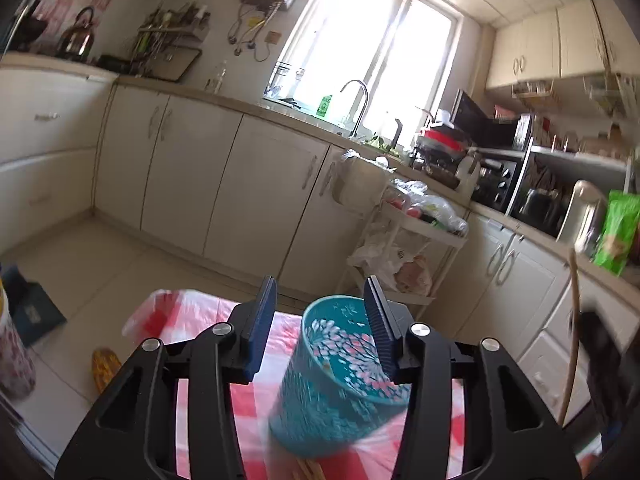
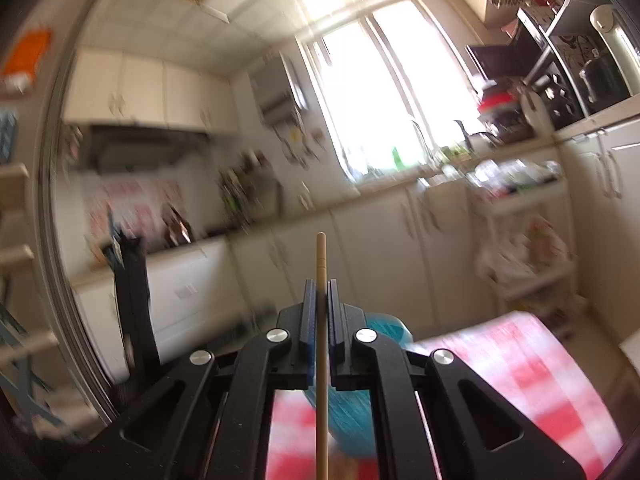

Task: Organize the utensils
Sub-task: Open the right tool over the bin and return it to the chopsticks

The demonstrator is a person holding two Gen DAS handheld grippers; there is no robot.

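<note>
While the left wrist view looks across a kitchen, the left gripper stands with its blue-padded fingers apart around a teal round holder with a pink and white flower pattern. The holder sits between the pads on a red and white checked tablecloth; the right pad lies close against its rim, the left pad is clear of it, so nothing is clamped. Motion blur makes it hard to say whether the holder is tilted or upright. Its inside looks empty as far as can be seen. At the bottom edge, just below the holder, the ends of pale wooden sticks lie on the cloth, presumably more chopsticks waiting. At the far right a thin wooden stick rises beside a dark shape.

From the right wrist view, the right gripper has its fingers together, clamped on a slim light wooden chopstick that stands upright through the pads, its top well above them. The teal holder shows blurred just behind and below the fingers.

Judged from this, the sorting is at an early stage: one chopstick is lifted but not yet in the holder, and others on the cloth are probably left to do.
</note>
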